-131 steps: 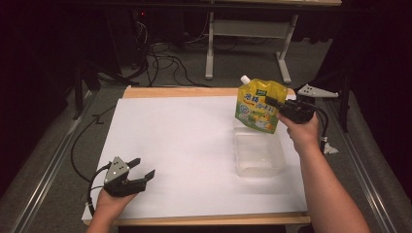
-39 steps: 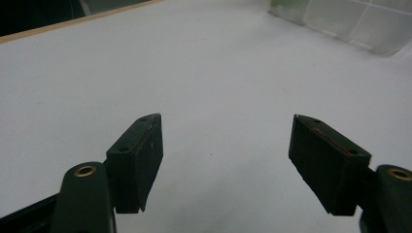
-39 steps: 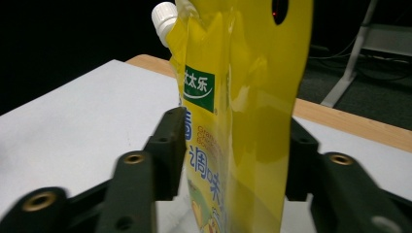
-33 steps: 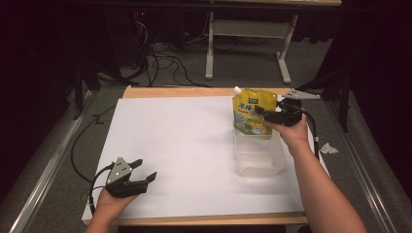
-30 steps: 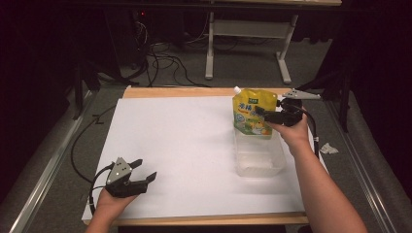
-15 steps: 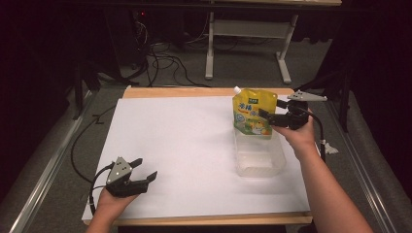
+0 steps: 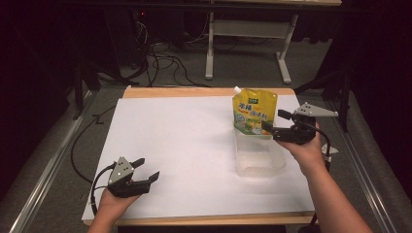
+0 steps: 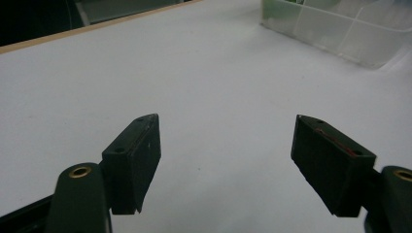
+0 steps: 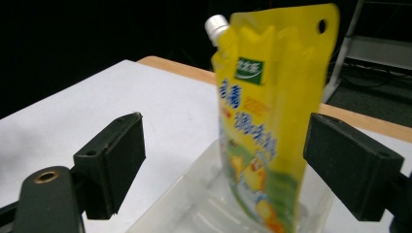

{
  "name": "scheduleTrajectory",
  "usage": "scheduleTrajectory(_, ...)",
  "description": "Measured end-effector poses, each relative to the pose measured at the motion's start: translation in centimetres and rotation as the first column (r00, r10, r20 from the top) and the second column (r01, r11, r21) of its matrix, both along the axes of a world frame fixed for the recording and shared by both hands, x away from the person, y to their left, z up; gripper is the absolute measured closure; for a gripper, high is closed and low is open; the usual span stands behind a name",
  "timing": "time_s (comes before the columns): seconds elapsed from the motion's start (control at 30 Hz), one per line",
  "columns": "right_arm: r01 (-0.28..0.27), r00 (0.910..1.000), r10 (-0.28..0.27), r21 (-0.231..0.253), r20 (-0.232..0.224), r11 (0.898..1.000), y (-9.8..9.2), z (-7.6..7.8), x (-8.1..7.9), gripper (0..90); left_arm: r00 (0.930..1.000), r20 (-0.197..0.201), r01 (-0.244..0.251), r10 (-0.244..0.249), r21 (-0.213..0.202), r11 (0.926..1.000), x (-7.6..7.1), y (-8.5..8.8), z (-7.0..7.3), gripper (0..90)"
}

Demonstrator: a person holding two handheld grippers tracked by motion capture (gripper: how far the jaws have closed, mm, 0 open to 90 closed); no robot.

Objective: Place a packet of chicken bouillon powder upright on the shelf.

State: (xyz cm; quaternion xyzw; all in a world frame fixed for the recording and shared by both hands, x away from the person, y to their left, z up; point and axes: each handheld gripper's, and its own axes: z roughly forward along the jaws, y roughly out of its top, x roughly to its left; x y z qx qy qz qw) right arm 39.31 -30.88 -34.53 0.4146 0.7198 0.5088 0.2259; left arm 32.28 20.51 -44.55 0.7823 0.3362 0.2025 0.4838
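A yellow spouted pouch [image 7: 254,112] with a white cap stands upright at the far end of a clear plastic container [image 7: 258,156] on the white table. In the right gripper view the pouch [image 9: 270,121] rises between the two black jaws without touching either, and the container [image 9: 204,204] lies below. My right gripper [image 7: 275,123] is open, just right of the pouch. My left gripper [image 7: 146,169] rests open near the table's front left, nothing between its jaws [image 8: 226,160]. The container's corner [image 8: 340,29] shows far off in the left gripper view.
The white sheet [image 7: 184,141] covers the table, with a wooden edge [image 7: 194,92] at the back. A white metal frame [image 7: 248,34] and cables [image 7: 155,58] lie on the dark floor beyond. A cable [image 7: 82,145] trails off the table's left side.
The right gripper lowered the pouch into the container, let go of it and drew back to the right. The left gripper has stayed put.
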Motion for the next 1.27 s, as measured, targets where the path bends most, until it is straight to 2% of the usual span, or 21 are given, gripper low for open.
scheduleTrajectory(0.4, -0.079, 0.9963, 0.079, -0.015, 0.035, 0.997, 2.6, -1.7, -6.3, 14.8, 0.9996, 0.005, 0.028, -0.028, 0.021, 0.9994, -0.5, -1.6, 0.2, 25.0)
scheduleTrajectory(0.53, -0.088, 0.9949, 0.089, -0.022, 0.047, 0.996, 3.3, -3.1, -8.1, 14.9, 0.9992, 0.003, 0.041, -0.041, 0.022, 0.9989, -0.6, -2.0, 0.2, 24.5)
scheduleTrajectory(0.63, -0.081, 0.9941, 0.082, -0.017, 0.071, 0.997, 3.5, -5.0, -9.5, 15.1, 0.9987, -0.005, 0.051, -0.051, 0.026, 0.9983, -0.6, -2.4, 0.0, 24.2)
scheduleTrajectory(0.73, -0.108, 0.9916, 0.113, -0.084, 0.062, 0.991, 3.9, -6.0, -10.0, 15.2, 0.9982, -0.015, 0.059, -0.059, 0.038, 0.9975, -0.4, -2.8, -0.3, 23.8)
scheduleTrajectory(0.83, -0.124, 0.9905, 0.127, -0.056, 0.051, 0.991, 3.8, -6.2, -9.6, 15.1, 0.9977, -0.032, 0.06, -0.06, 0.019, 0.998, -0.2, -3.1, -0.5, 23.3)
scheduleTrajectory(0.97, -0.138, 0.989, 0.14, -0.039, 0.05, 0.99, 3.5, -6.4, -9.3, 15.1, 0.9975, -0.035, 0.062, -0.062, -0.009, 0.9981, -0.3, -3.6, -0.3, 23.0)
scheduleTrajectory(1.07, -0.136, 0.9902, 0.136, -0.006, 0.034, 0.991, 2.9, -6.7, -9.0, 15.1, 0.9973, -0.035, 0.063, -0.064, -0.022, 0.9978, -0.3, -3.8, -0.3, 22.8)
scheduleTrajectory(1.27, -0.107, 0.9937, 0.106, 0.041, 0.037, 0.993, 1.9, -6.6, -8.8, 15.4, 0.9969, -0.032, 0.071, -0.072, -0.019, 0.9973, -0.4, -4.1, -0.2, 23.2)
